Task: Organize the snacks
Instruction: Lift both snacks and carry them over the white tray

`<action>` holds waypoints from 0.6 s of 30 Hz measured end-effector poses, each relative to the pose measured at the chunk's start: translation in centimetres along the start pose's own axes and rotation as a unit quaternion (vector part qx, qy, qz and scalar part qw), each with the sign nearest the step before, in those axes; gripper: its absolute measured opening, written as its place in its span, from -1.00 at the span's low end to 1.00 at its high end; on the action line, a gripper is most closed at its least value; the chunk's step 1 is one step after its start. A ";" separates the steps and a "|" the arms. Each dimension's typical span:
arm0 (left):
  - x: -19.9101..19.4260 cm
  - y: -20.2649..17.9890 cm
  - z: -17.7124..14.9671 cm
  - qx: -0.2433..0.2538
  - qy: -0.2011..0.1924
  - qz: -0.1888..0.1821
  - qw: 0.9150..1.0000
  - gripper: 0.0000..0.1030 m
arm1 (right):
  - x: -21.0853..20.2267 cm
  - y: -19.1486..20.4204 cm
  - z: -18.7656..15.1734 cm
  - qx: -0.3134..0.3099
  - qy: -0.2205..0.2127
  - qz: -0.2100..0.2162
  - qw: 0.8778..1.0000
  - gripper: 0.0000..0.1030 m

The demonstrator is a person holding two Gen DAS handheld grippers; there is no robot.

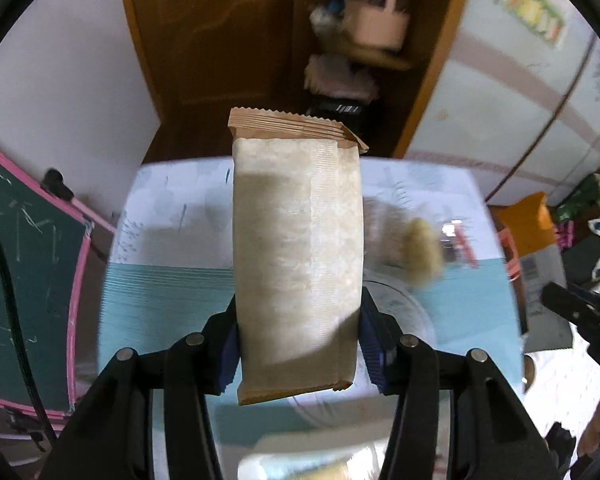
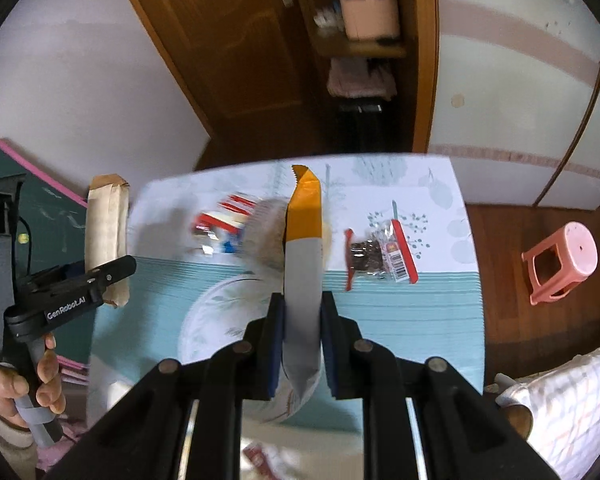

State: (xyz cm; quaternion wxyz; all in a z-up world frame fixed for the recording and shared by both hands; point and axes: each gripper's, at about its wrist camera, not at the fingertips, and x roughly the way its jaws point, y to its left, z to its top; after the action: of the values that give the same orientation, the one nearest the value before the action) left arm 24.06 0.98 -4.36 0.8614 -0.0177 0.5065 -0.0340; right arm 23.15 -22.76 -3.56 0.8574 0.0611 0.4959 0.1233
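Note:
My left gripper (image 1: 298, 344) is shut on a tall brown paper snack packet (image 1: 298, 248), held upright above the table; it also shows in the right wrist view (image 2: 106, 236) at the left, with the left gripper (image 2: 96, 276) around it. My right gripper (image 2: 302, 344) is shut on a grey and orange snack packet (image 2: 303, 256), held edge-on above a white plate (image 2: 212, 320). On the table lie a red-edged clear packet of dark snacks (image 2: 380, 256), a red and white packet (image 2: 224, 216), blurred, and a pale round snack (image 2: 266, 236) behind the held packet.
The table (image 2: 420, 320) has a teal and white leaf-print cloth. A green chalkboard with a pink frame (image 1: 32, 264) leans at the left. A wooden door and shelves (image 2: 360, 40) stand behind. A pink stool (image 2: 560, 268) stands on the floor at the right.

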 end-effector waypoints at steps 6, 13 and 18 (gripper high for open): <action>-9.8 -0.7 -3.8 0.030 -0.053 -0.031 0.998 -0.04 | -8.2 3.2 -3.8 -0.017 -0.059 0.021 0.998 -0.67; -18.2 -2.4 -9.1 0.066 -0.101 -0.064 0.991 -0.04 | -14.1 5.4 -8.8 -0.024 -0.105 0.042 0.993 -0.67; -20.5 -2.9 -11.9 0.091 -0.125 -0.056 0.986 -0.03 | -16.5 6.3 -11.4 -0.017 -0.130 0.060 0.990 -0.67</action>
State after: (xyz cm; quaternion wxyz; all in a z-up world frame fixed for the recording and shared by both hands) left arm 3.64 -0.33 7.88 0.9126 0.0282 0.3881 -0.1253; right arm 4.47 -21.41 5.94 0.9064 0.0913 0.3738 0.1742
